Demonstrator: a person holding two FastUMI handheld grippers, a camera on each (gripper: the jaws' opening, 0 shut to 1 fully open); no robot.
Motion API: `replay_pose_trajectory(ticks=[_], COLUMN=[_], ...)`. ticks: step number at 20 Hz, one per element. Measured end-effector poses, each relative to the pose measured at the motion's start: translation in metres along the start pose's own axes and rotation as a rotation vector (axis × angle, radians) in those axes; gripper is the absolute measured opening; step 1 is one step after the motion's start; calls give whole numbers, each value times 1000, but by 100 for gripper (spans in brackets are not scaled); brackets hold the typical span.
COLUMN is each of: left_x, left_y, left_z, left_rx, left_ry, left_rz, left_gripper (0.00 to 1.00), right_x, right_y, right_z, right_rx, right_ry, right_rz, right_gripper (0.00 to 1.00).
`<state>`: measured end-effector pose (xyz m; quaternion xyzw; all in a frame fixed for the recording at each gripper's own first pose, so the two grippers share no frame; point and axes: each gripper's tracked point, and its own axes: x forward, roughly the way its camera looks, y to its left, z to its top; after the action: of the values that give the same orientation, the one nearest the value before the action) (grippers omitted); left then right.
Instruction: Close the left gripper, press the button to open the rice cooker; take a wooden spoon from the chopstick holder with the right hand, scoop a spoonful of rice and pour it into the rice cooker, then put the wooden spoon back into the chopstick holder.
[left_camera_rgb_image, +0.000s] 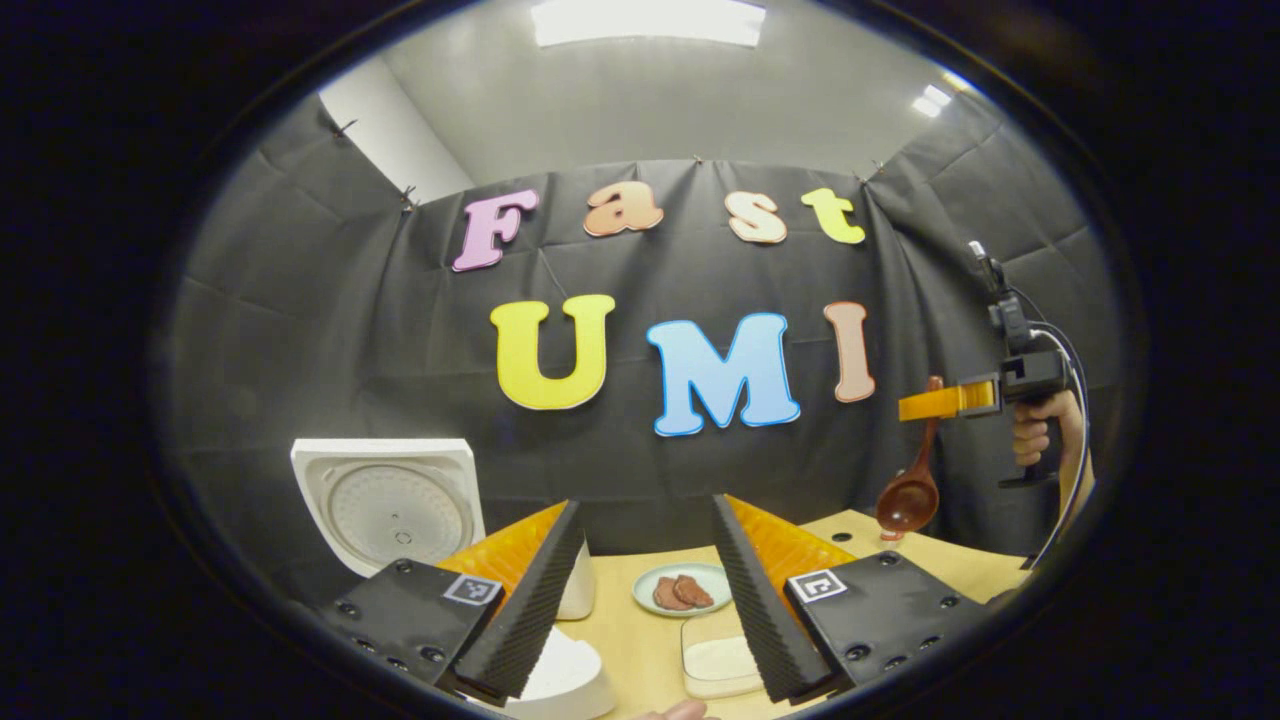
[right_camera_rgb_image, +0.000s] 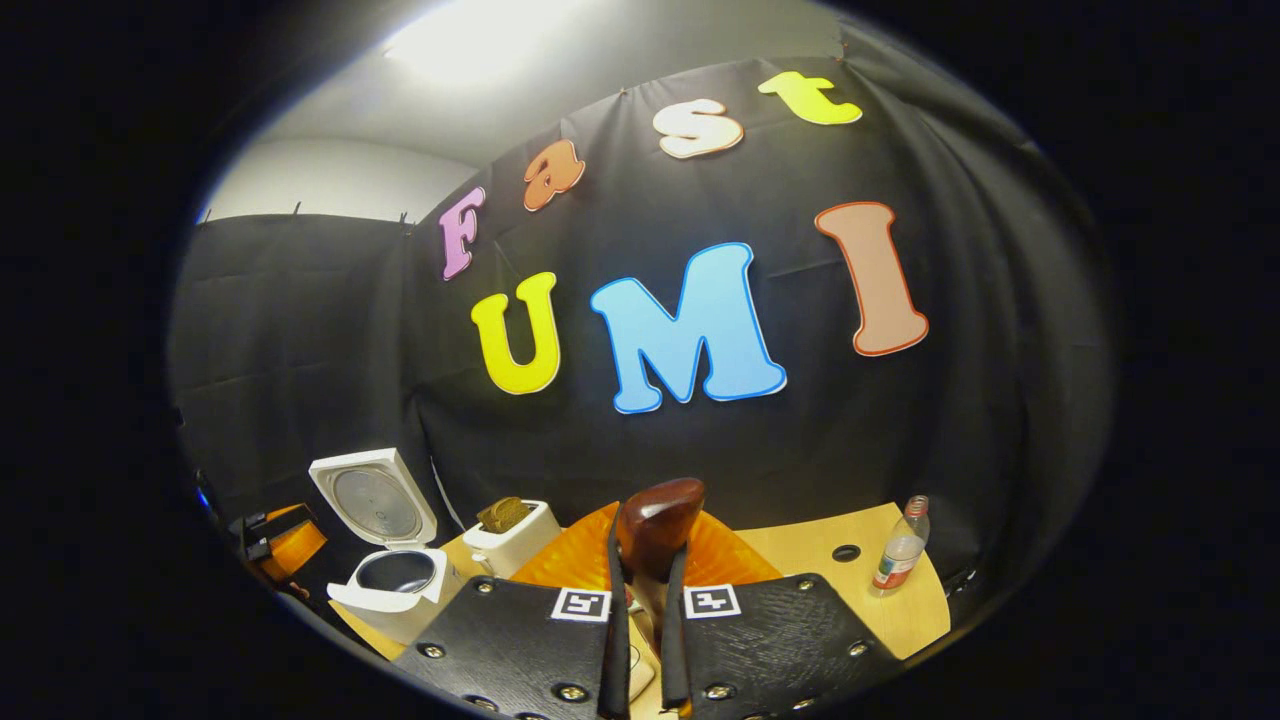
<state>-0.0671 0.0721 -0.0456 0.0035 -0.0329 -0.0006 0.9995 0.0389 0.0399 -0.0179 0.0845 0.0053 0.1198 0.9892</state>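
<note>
The white rice cooker (right_camera_rgb_image: 395, 585) stands with its lid (right_camera_rgb_image: 375, 500) up and its pot bare. In the left gripper view the raised lid (left_camera_rgb_image: 385, 505) is at the left, and my left gripper (left_camera_rgb_image: 647, 505) is open with nothing between its fingers. My right gripper (right_camera_rgb_image: 650, 560) is shut on the wooden spoon (right_camera_rgb_image: 660, 520). Far right in the left gripper view, the right gripper (left_camera_rgb_image: 945, 402) holds the spoon (left_camera_rgb_image: 908, 500) bowl-down above the table, with a hand (left_camera_rgb_image: 1040, 435) on its grip. A white dish of rice (left_camera_rgb_image: 720, 665) lies low between my left fingers.
A plate with brown food (left_camera_rgb_image: 683, 590) sits mid-table. A white box with something brown on top (right_camera_rgb_image: 510, 535) stands right of the cooker. A plastic bottle (right_camera_rgb_image: 900, 548) is near the wooden table's (right_camera_rgb_image: 800, 550) far right corner, beside a round hole.
</note>
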Motion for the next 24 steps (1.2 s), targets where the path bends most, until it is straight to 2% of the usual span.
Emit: replay_pose_trajectory(ticks=[5, 6, 7, 12, 13, 14, 17, 18, 21, 24], left_x=[11, 14, 15, 15, 14, 13, 9, 8, 4, 2], left_y=[-11, -13, -16, -23, -23, -24, -25, -22, -33, -39], left_z=[8, 8, 9, 7, 5, 5, 1, -1, -9, -20], left_rx=[-9, -8, -10, -8, -7, -8, -7, 16, 63, 83], left_ry=[3, 3, 3, 10, 12, 12, 15, 12, 21, 38], left_rz=[-17, -21, -26, -35, -35, -36, -24, -5, -14, -28], left_gripper=[92, 89, 92, 92, 89, 92, 92, 85, 89, 91], right_x=[-15, -17, -19, -27, -27, -29, -34, -34, -33, -30], right_y=[-25, -28, -31, -41, -44, -46, -51, -56, -73, -79], right_z=[-11, -13, -15, -25, -31, -36, -60, -68, -93, -114], right_rx=[21, 26, 30, 29, 29, 34, 93, 111, 147, 187], right_ry=[20, 23, 26, 25, 27, 31, 45, 50, 59, 86], right_rz=[-43, -50, -56, -73, -81, -86, -86, -99, -156, -172], right_gripper=[13, 13, 12, 12, 13, 13, 13, 12, 13, 13])
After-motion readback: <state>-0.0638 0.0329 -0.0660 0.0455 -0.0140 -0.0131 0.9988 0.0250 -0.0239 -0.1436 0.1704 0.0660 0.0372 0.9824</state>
